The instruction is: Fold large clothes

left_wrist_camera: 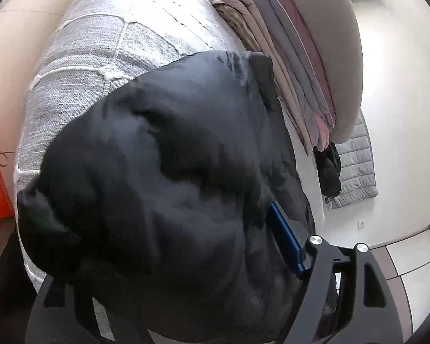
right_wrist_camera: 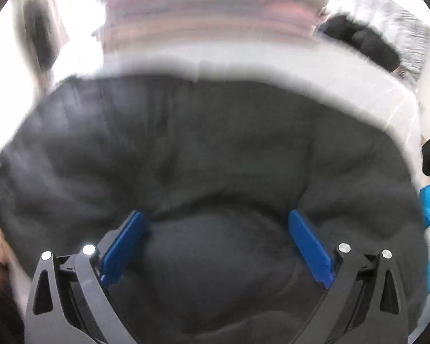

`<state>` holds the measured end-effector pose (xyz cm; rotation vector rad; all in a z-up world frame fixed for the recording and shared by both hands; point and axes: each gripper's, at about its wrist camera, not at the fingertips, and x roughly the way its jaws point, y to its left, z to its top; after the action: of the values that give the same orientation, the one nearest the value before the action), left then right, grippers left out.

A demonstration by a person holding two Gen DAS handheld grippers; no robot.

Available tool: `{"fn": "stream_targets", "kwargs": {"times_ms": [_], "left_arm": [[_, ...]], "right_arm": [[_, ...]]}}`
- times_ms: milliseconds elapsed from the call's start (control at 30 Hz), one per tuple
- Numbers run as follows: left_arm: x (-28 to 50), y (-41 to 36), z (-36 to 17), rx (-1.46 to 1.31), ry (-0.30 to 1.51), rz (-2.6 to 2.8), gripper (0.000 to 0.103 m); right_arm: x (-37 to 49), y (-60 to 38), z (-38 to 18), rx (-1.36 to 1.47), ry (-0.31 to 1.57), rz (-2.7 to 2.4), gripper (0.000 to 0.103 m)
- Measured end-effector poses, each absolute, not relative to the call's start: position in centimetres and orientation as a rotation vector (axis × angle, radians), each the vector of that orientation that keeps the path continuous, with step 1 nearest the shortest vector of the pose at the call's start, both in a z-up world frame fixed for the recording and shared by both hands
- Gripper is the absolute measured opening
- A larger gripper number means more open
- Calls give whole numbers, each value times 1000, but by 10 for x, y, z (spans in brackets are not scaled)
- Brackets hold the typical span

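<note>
- big black puffy jacket: slick nylon-looking cloth, slight sheen
- grey bedspread: coarse woven cloth with raised white stitching
- right gripper: smooth blue plastic pads, matt black plastic arms, shiny metal pins

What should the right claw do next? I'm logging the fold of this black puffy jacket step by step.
Probably close the right claw on the bulge of the black jacket between its wide-open blue pads, so that part can be lifted and folded over. The left claw is buried in the same jacket, only one blue pad showing, so its grip is unclear.
</note>
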<state>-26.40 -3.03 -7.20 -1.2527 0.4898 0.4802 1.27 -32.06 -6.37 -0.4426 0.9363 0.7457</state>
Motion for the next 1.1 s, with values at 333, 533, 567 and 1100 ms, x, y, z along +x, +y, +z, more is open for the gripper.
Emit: {"fn": "stream_targets", "kwargs": {"times_ms": [333,533,567,1100], "left_arm": [[-277,-27,-74,-1294,451,476,68],[-282,-27,-75,-1298,445,477,68],[-283,-27,-75,-1295,446,478,68],[-262,-30,-60,-1186,494,533,68]], "right_arm": [[17,-340,-64,-352,923,696,97],[8,-345,-43,-271,850,728,97],[9,-348,-40,-255,836,725,97],[52,-306,-20,-240,790,655,97]]}}
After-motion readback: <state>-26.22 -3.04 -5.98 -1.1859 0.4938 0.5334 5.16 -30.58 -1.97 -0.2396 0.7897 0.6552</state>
